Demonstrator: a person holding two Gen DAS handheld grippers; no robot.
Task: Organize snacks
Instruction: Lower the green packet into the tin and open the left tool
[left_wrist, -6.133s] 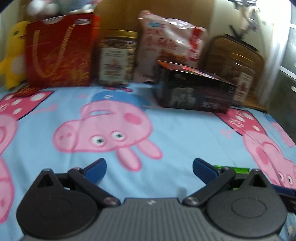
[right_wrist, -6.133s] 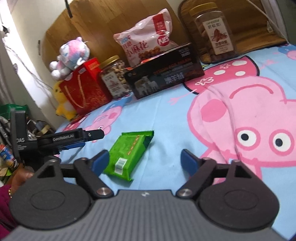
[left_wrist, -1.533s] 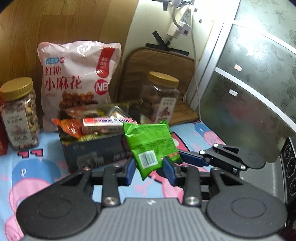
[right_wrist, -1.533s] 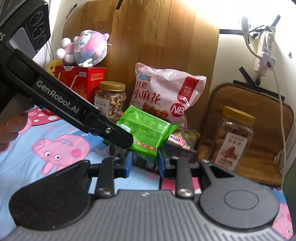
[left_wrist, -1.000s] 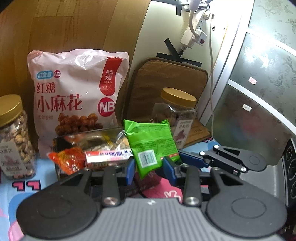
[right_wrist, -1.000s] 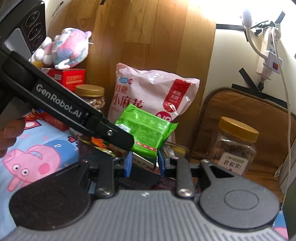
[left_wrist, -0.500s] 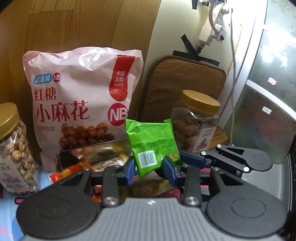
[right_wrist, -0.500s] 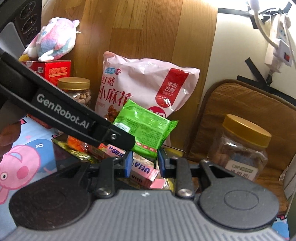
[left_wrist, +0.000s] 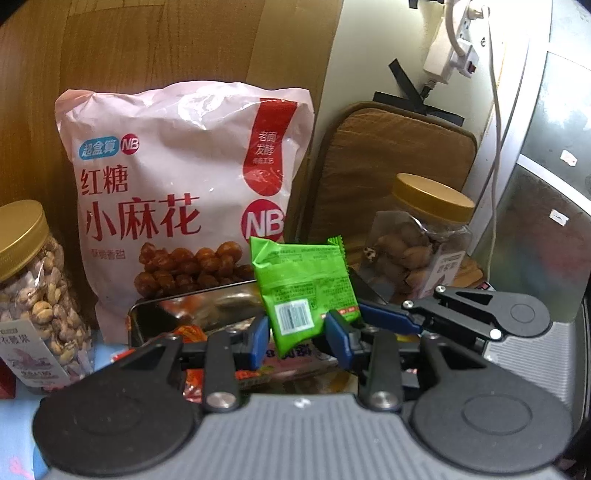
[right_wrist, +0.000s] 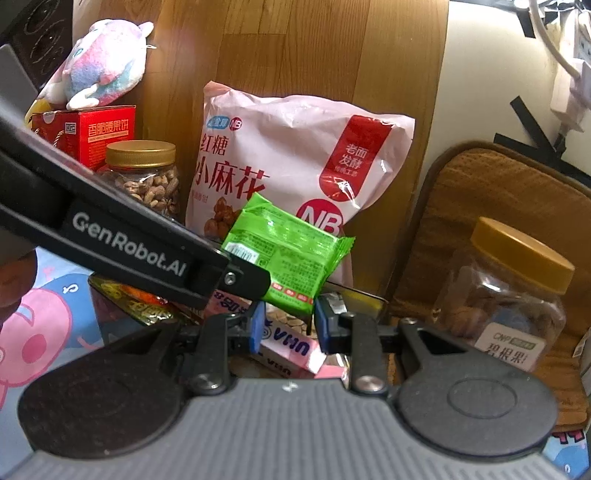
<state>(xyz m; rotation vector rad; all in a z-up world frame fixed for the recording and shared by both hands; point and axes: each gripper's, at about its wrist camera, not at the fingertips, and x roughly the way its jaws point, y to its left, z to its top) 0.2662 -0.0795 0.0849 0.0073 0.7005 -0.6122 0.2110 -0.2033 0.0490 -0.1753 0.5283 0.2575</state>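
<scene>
A green snack packet (left_wrist: 303, 284) hangs in the air, held from two sides. My left gripper (left_wrist: 297, 332) is shut on its lower edge with the barcode. My right gripper (right_wrist: 286, 325) is shut on the packet's (right_wrist: 284, 251) lower corner. In the left wrist view the right gripper's blue fingers (left_wrist: 384, 317) reach in from the right. In the right wrist view the left gripper's black arm (right_wrist: 147, 251) crosses from the left. Just below the packet lies an open dark box (left_wrist: 192, 299) with several wrapped snacks, among them a pink pack (right_wrist: 291, 343).
Behind the box a large pink bag (left_wrist: 177, 184) leans on the wooden board. A peanut jar (left_wrist: 33, 295) stands left and a nut jar (right_wrist: 509, 291) right, before a brown cushion (left_wrist: 388, 155). A red box (right_wrist: 99, 133) bears a plush toy (right_wrist: 99, 70).
Both grippers have carried the green packet forward and slightly down toward the box. The box and the pink bag now loom larger, and the box's contents lie right under the packet.
</scene>
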